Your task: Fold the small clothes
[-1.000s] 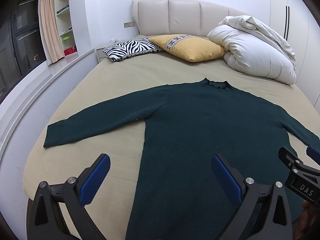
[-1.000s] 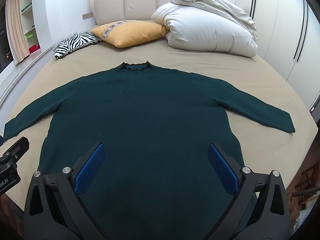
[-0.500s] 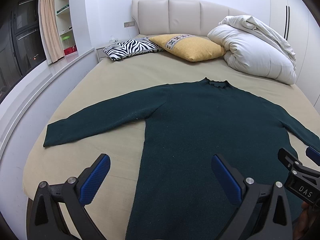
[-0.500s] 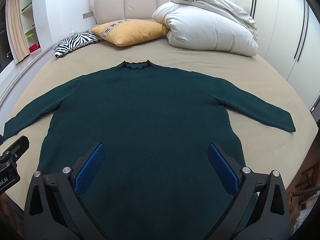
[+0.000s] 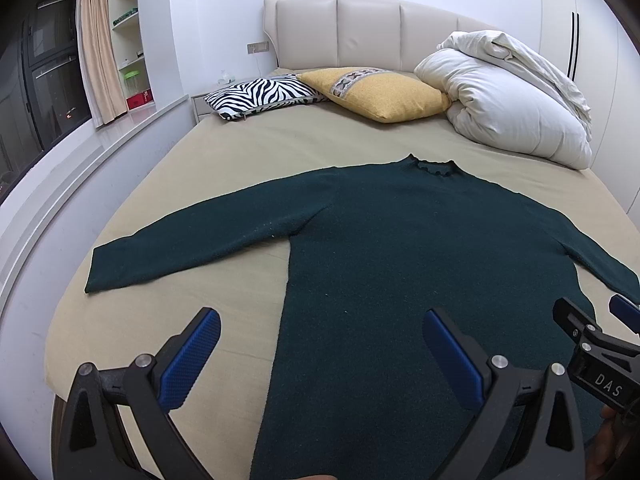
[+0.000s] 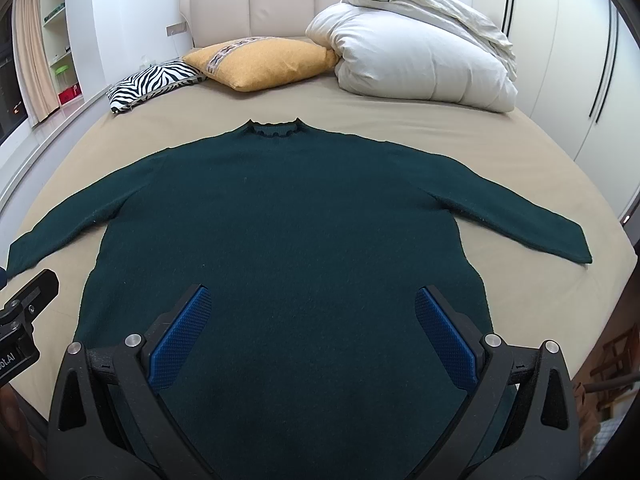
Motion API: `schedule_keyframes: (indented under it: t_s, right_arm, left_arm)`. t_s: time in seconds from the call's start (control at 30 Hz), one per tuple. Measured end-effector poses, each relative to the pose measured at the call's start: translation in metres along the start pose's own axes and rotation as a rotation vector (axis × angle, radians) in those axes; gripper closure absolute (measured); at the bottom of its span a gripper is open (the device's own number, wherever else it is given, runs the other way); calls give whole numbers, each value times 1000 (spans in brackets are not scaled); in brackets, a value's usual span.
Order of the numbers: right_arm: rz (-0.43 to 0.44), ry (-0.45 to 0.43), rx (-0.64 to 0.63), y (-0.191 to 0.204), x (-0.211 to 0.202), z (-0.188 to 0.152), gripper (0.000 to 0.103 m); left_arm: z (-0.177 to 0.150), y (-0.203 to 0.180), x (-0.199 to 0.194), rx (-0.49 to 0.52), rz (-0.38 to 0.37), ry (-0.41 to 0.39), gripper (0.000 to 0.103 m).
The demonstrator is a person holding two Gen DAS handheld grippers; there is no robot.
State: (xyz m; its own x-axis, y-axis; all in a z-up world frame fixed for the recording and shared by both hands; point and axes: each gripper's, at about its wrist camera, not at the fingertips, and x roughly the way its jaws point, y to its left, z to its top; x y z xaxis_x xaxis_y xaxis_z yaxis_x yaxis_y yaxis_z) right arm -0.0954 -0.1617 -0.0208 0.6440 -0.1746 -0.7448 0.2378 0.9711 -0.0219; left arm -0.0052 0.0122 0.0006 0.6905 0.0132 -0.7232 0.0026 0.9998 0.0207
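A bed (image 5: 248,152) with a tan sheet fills the room, its padded cream headboard (image 5: 360,28) against the far white wall (image 5: 208,8). At the far end lie a zebra-striped pillow (image 5: 260,94), a yellow cushion (image 5: 380,94) and, to the right, a bundled white duvet (image 5: 508,108). On the left are open shelves (image 5: 128,20), a beige curtain (image 5: 96,52) and a dark window (image 5: 44,76). White wardrobe doors (image 6: 580,60) stand on the right.
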Motion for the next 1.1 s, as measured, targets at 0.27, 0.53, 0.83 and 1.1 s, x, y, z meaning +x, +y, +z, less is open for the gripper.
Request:
schedule_keyframes:
  t_s: [0.27,0.53,0.83,1.1]
  right_arm:
    - [0,8,-7,1,1,-1,0]
    - [27,20,4,-3,5,2,0]
    - [157,-10,55,-4,15,15,0]
    - [208,-60,47,17,19,38,0]
  left_arm:
    - [-4,1,1,-5,-3,2,0]
    - [-9,34,8,-122,-160,45,0]
    - [-20,171,23,-501,-255,-19,0]
    - [-38,272,28,-737,-77,-38,0]
